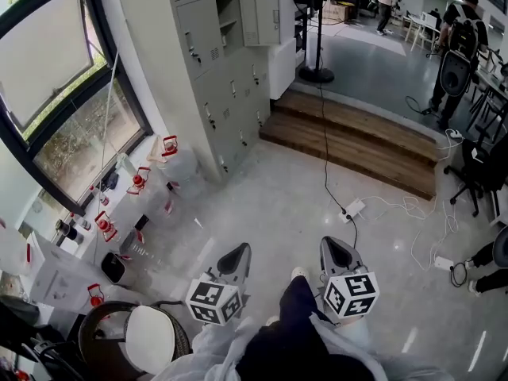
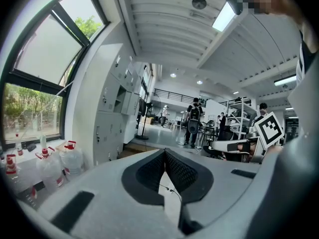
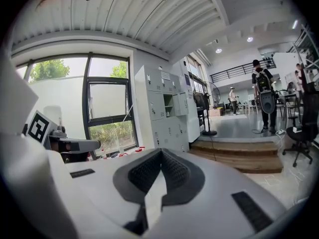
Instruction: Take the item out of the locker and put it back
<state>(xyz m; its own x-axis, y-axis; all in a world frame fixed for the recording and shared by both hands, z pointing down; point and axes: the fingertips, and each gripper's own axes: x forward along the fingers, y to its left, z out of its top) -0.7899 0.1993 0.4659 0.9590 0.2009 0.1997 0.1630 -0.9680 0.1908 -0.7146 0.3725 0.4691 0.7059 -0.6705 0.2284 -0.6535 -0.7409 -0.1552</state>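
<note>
Two closed, empty: left tongs (image 1: 238, 249) and right tongs (image 1: 334, 244); one locker door (image 1: 268, 16) open.

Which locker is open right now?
The locker in the second row from the top: its door hangs swung out, showing a shelf inside; the other doors look shut.

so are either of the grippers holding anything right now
Nothing is held. The left gripper and right gripper are both shut and empty.

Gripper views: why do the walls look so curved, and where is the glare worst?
Left gripper view: the wide-angle lens bows the window, corners go black, ceiling light blown out. Right gripper view: same bowing, window washed white. Head view: lockers lean.
</note>
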